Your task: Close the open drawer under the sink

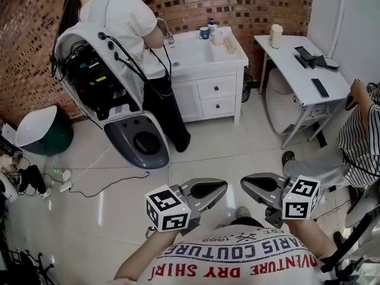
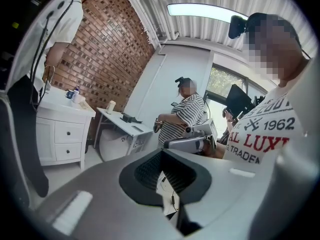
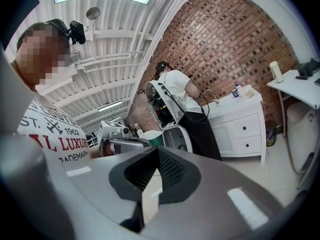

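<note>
The white sink cabinet [image 1: 208, 79] stands against the brick wall far ahead, with two small drawers [image 1: 217, 88] stacked at its right side. From here both drawer fronts look level with the cabinet face. The cabinet also shows small in the left gripper view [image 2: 62, 134] and the right gripper view [image 3: 245, 126]. My left gripper [image 1: 221, 187] and right gripper [image 1: 246, 184] are held close to my chest, tips pointing at each other, far from the cabinet. Each has its jaws together with nothing between them [image 2: 164, 171] [image 3: 157, 171].
A person with a large white shell device [image 1: 98, 70] on their back stands at the sink's left front. A grey pod [image 1: 139, 141] and cables [image 1: 101, 183] lie on the floor. A white table [image 1: 303, 70] and a seated person in stripes [image 1: 362, 138] are at the right.
</note>
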Tool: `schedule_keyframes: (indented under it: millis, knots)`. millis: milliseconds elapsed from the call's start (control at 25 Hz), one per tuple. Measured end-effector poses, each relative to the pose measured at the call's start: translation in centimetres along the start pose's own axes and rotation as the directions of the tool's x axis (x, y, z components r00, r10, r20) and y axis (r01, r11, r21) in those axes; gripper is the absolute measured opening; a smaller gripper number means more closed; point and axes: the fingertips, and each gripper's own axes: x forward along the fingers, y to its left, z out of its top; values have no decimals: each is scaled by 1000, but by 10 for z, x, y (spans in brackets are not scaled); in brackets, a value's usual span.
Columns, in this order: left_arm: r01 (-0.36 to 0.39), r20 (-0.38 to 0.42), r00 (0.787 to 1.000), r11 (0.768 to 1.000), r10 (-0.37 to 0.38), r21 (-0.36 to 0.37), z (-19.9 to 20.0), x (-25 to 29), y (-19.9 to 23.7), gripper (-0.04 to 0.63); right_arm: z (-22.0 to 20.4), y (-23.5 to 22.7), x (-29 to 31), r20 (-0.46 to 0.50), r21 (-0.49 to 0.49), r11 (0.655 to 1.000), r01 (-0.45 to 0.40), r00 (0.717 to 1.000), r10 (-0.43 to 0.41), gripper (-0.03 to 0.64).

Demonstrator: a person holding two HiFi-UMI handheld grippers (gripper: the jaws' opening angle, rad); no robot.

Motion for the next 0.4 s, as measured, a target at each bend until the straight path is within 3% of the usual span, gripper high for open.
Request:
schedule_keyframes:
  millis: [400]
  knots:
    - [6,-9,1000,1000,-6,-5,-4,1,2,-17,-3,1,3,-6,7,1000,-3,1000,3,8]
